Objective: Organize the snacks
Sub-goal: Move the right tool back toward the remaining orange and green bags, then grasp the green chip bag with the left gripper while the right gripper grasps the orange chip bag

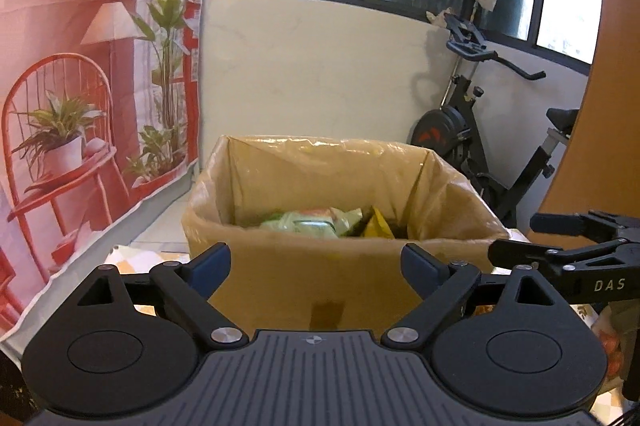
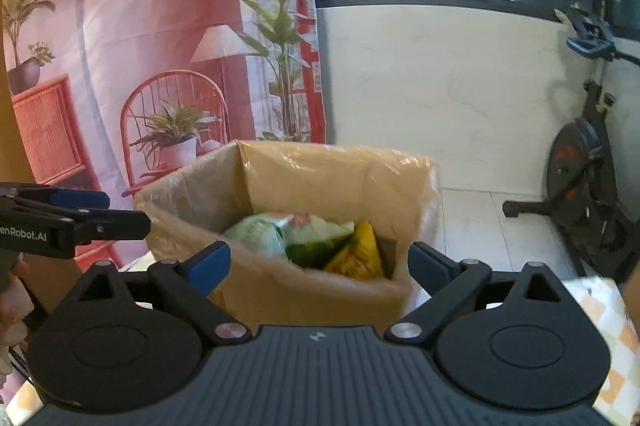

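A cardboard box [image 1: 280,290] with a plastic liner stands in front of both grippers; it also shows in the right wrist view [image 2: 320,294]. Inside lie green snack bags [image 1: 308,222] and a yellow bag [image 1: 378,228]; the right wrist view shows the green bags [image 2: 280,236] and the yellow bag [image 2: 356,254] too. My left gripper [image 1: 316,266] is open and empty, just short of the box's near wall. My right gripper [image 2: 318,264] is open and empty, at the box's near rim. The right gripper reaches in from the right in the left wrist view [image 1: 520,238]; the left gripper enters at the left of the right wrist view [image 2: 128,214].
An exercise bike [image 1: 480,129] stands right of the box by the white wall, and shows in the right wrist view [image 2: 588,161]. A printed red backdrop [image 1: 80,85] hangs on the left. A checked cloth [image 2: 612,326] covers the table. More snack packets [image 1: 612,342] lie at right.
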The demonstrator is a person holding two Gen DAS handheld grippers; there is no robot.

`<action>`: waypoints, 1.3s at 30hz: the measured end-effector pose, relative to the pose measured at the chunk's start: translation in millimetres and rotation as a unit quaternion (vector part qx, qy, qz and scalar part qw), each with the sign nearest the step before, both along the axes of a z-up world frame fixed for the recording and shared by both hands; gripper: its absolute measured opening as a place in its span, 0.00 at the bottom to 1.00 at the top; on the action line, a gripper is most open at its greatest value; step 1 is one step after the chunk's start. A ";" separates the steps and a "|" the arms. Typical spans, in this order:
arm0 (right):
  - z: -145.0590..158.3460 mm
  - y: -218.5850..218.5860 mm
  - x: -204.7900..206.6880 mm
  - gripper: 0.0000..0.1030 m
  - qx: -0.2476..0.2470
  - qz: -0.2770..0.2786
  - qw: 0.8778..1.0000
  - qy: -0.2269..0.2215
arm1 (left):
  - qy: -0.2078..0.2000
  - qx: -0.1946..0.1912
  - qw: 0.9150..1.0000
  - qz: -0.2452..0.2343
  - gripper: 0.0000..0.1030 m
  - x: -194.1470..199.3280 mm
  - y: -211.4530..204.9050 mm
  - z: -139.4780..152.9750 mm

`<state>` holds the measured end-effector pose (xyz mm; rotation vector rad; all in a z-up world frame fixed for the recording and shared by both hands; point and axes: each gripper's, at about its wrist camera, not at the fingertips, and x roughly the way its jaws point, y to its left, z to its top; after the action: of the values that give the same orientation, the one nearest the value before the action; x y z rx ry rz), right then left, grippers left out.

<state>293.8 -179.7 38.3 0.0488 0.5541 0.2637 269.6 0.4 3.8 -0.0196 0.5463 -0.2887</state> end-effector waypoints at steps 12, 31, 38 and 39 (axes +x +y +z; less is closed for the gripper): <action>-36.3 -52.6 -56.5 1.00 0.018 -0.047 0.999 -0.016 | -0.029 -0.002 0.999 -0.020 0.90 -37.4 -32.3 -30.6; -76.3 -125.0 -87.3 0.98 0.027 -0.076 0.996 0.048 | 0.068 -0.015 0.997 -0.038 0.90 -38.1 -92.2 -97.4; -86.5 -152.9 -82.9 0.95 0.013 -0.078 0.996 0.047 | 0.120 -0.042 0.992 -0.024 0.90 -11.5 -126.5 -122.5; -88.3 -155.9 -81.4 0.95 0.007 -0.078 0.996 0.046 | 0.125 -0.041 0.991 -0.023 0.90 -8.3 -132.0 -125.5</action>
<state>212.4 -335.6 -50.0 0.1169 0.6361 0.1139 261.3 -131.6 -121.7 -0.1237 0.7834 -0.3559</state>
